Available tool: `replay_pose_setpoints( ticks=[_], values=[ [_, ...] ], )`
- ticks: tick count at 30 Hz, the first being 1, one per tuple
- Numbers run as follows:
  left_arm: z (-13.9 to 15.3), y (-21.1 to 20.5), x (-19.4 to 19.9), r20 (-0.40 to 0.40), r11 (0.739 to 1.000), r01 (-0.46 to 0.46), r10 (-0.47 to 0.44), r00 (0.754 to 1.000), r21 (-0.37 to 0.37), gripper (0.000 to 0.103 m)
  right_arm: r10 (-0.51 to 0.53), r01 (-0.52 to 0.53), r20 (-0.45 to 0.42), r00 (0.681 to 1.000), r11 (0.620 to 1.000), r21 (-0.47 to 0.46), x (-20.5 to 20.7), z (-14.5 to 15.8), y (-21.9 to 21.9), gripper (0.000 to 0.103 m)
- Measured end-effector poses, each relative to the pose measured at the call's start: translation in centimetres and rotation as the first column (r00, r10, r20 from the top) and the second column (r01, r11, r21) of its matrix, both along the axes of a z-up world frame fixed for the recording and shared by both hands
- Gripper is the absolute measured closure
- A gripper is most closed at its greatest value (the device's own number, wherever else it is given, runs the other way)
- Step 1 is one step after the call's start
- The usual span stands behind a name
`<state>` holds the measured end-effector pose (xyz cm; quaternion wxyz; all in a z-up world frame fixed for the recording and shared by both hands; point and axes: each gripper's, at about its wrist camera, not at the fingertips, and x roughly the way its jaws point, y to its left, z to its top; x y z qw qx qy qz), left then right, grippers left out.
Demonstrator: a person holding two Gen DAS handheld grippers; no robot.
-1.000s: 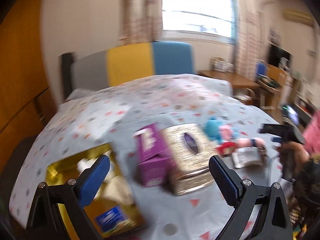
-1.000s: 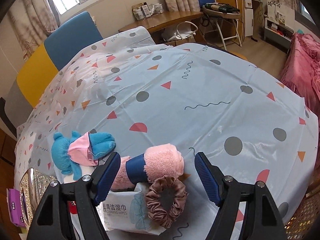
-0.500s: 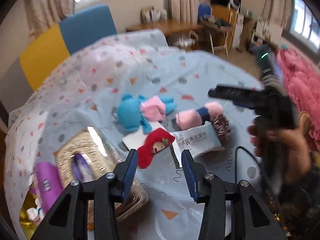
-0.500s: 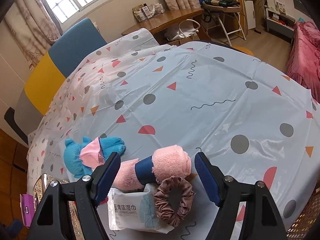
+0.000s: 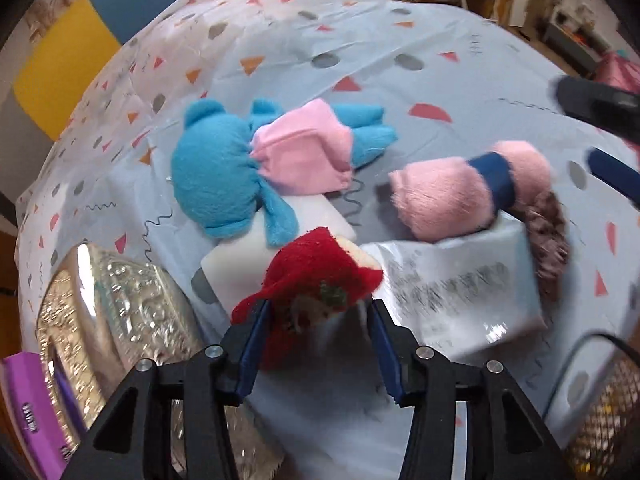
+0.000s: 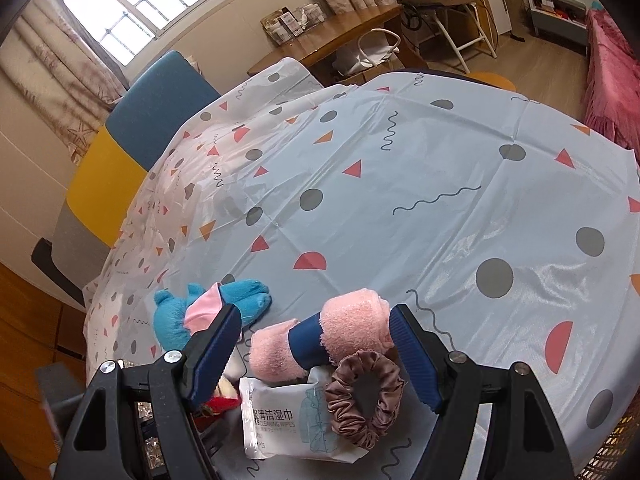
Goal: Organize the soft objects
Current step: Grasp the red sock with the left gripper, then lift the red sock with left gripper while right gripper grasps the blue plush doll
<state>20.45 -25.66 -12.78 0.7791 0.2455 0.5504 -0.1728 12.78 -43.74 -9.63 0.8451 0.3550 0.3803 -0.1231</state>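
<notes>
A red plush toy lies on the patterned tablecloth, its lower end between the fingers of my left gripper. The jaws are opening, with a gap at the right pad. Behind it lie a blue plush in pink clothes, a pink rolled towel with a blue band, a brown scrunchie and a wipes pack. My right gripper stands open just above the towel roll and the scrunchie, touching nothing.
A gold embossed tissue box and a purple box sit left of the left gripper. A white flat block lies under the blue plush. A wicker basket is at the table's right edge. Chairs stand behind.
My left gripper swung right and down from the gold tin and boxes to the red plush, its jaws narrowing from wide. The right gripper stayed over the towel.
</notes>
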Motion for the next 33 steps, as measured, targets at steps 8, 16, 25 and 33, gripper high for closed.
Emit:
replay_pose_setpoints(
  ticks=[8, 16, 25, 33],
  values=[
    [2.2, 2.5, -2.9, 0.033, 0.977, 0.023, -0.016, 0.999, -0.213, 0.091, -0.023, 0.023, 0.026, 0.999, 1.000, 0.015, -0.4, 0.0, -0.6, 0.025],
    [2.0, 5.1, -12.2, 0.074, 0.953, 0.145, -0.130, 0.989, -0.266, 0.091, 0.022, -0.022, 0.002, 1.000, 1.000, -0.018, 0.3, -0.2, 0.3, 0.025],
    [-0.8, 6.3, -14.5, 0.090, 0.959, 0.148, -0.129, 0.988, -0.241, 0.091, 0.194, -0.196, -0.027, 0.981, 0.975, -0.107, 1.8, 0.0, 4.1, 0.027],
    [-1.3, 7.2, -13.9, 0.091, 0.944, 0.147, -0.125, 0.988, -0.296, 0.092, 0.477, -0.475, -0.066, 0.877, 0.836, -0.276, 3.7, 1.5, 10.1, 0.030]
  ],
)
